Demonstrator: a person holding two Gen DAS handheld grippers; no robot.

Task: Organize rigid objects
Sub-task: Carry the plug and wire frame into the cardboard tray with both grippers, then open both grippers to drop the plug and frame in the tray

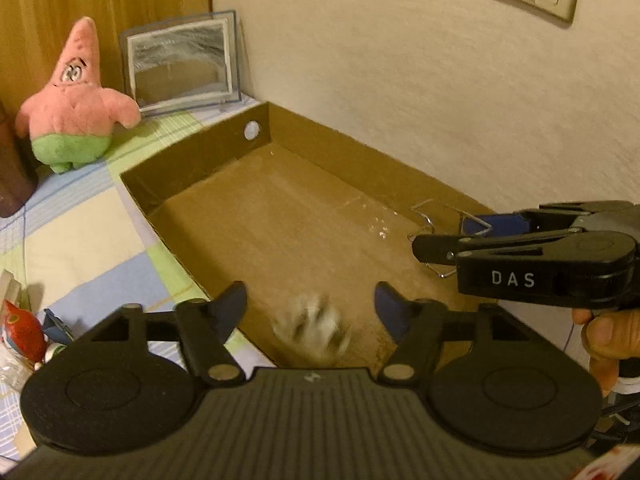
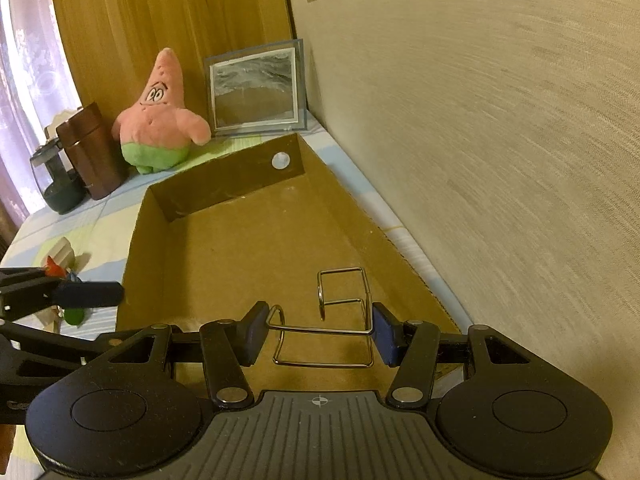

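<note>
An open cardboard box lies on the checked cloth against the wall. Over the box's near end my left gripper is open. A blurred white and grey object shows just below the gap, touching neither blue pad. My right gripper is shut on a bent metal wire holder, held low inside the box near its right wall. The left wrist view shows the right gripper coming in from the right with the wire holder. One left finger shows at the right wrist view's left edge.
A pink star plush and a glass picture frame stand behind the box. A brown container and a dark jar are at the far left. Small toys, one red, lie left of the box. The wall is close on the right.
</note>
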